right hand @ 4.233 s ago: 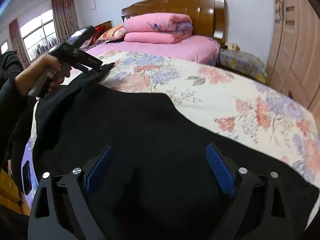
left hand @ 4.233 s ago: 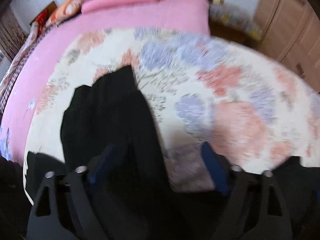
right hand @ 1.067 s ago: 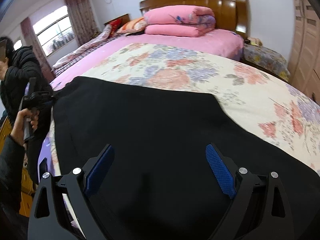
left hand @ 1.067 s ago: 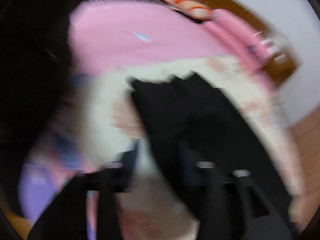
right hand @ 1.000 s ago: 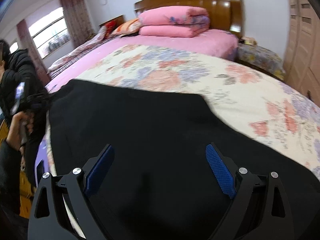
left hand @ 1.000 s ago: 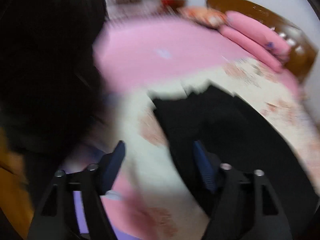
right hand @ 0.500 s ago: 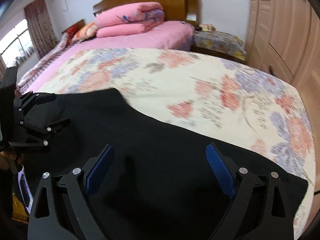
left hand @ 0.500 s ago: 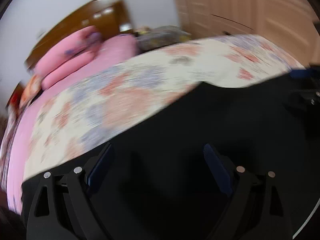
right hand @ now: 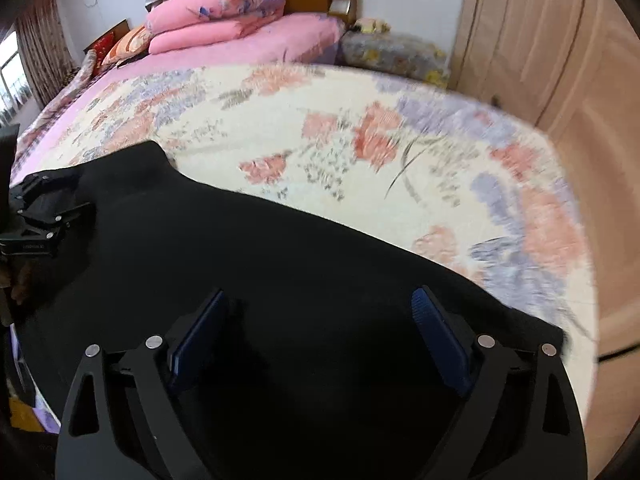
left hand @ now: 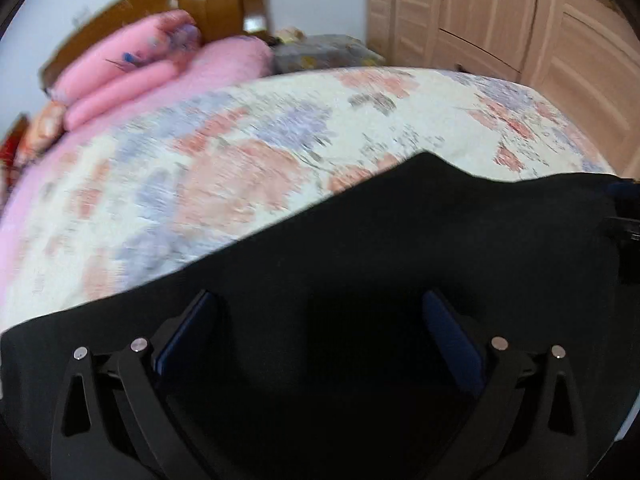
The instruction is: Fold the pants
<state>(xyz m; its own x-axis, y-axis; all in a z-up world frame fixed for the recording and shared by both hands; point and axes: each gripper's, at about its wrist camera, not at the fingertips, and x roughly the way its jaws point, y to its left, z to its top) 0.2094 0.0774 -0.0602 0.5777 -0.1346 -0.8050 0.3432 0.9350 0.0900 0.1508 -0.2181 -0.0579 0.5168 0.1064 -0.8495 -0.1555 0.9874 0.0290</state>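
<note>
Black pants (right hand: pixel 280 264) spread on floral bedspread (right hand: pixel 360 140) — near edge cut off; left gripper (left hand: pixel 320 336) and right gripper (right hand: pixel 320 328) both spread wide, gripping nothing

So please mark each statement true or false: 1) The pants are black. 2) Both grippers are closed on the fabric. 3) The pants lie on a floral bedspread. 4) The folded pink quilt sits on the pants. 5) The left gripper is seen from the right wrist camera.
1) The pants are black. True.
2) False: the left gripper and the right gripper both stand open over the fabric.
3) They lie on the floral bedspread. True.
4) False: the folded pink quilt sits far off, by the headboard.
5) True: it shows at the left edge.
</note>
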